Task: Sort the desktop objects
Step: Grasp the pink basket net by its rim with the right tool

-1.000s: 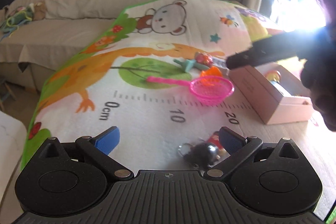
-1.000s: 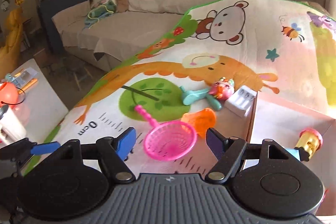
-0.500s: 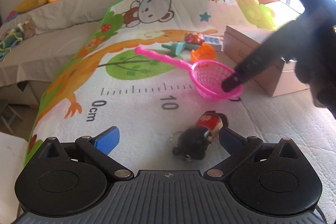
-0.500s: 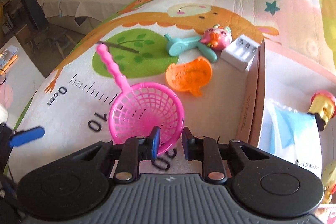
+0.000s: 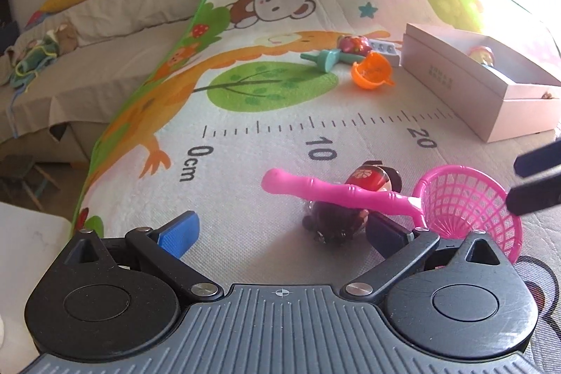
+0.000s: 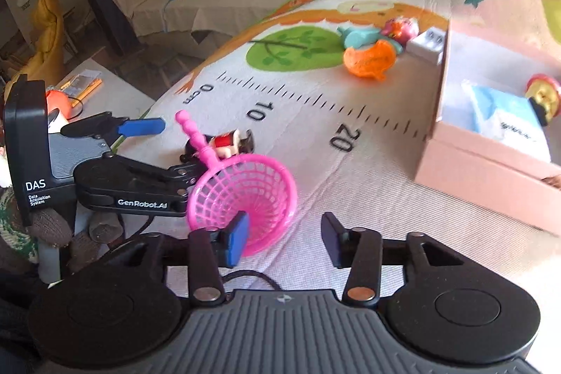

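Both tools spread: left tool (image 5: 280, 233) around the doll (image 5: 350, 202); right tool (image 6: 284, 242) beside the net (image 6: 242, 195), touching its rim.

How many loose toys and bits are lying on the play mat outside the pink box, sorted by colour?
Pink: 2, the net scoop and a round toy
Orange: 1, a cup
Teal: 1, a toy
White: 1, a small case
Red and black: 1, a figure
Total: 6
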{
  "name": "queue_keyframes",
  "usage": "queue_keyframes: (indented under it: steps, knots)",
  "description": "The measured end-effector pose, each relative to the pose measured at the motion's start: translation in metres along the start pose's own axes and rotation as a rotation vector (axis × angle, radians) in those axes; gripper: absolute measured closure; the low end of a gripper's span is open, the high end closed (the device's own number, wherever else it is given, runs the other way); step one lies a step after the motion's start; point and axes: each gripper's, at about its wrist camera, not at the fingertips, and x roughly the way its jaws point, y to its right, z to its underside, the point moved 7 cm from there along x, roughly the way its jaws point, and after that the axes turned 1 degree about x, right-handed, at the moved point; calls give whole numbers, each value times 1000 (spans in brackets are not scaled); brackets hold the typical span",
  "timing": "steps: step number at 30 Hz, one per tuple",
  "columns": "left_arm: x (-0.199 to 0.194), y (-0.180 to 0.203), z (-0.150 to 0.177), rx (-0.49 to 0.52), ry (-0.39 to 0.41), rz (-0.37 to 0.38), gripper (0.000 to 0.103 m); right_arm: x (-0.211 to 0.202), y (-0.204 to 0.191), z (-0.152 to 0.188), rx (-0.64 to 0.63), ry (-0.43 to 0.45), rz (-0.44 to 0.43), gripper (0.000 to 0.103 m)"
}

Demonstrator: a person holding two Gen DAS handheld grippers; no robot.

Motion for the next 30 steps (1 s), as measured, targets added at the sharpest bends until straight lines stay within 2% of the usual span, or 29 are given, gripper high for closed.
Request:
queue_keyframes:
  steps: [2, 6, 9, 13, 16, 18, 20, 21, 25, 30]
  knots:
    - [1, -1, -1, -14, -4, 4, 0, -6, 18, -6, 30, 43, 36, 48]
    - [1, -1, 0, -27, -8, -1, 0, 7, 54, -24, 122, 67, 56, 48]
    - [1, -2, 1, -29, -14, -1, 0, 25, 62, -41, 138, 80, 38, 50]
    - [-2, -4, 3, -33, -17, -4, 0, 47, 62, -59, 98, 107, 92, 50]
    - [-7, -10, 5, -45, -13, -11, 0, 45, 48, -64, 63, 124, 52, 47]
    - [-9, -16, 7, -61, -12, -12, 0, 38, 35, -62, 7, 142, 41, 37]
    - [-11, -21, 9, -72, -14, -19, 0, 25, 17, -55, -82, 160, 24, 20]
    - [-11, -23, 9, -76, -14, -22, 0, 22, 8, -51, -128, 160, 12, 18]
    - [-9, -30, 10, -90, -23, -45, 0, 23, -26, -28, -296, 106, -46, 17]
    - [-8, -34, 9, -91, -34, -60, 0, 35, -56, -10, -359, 51, -128, 15]
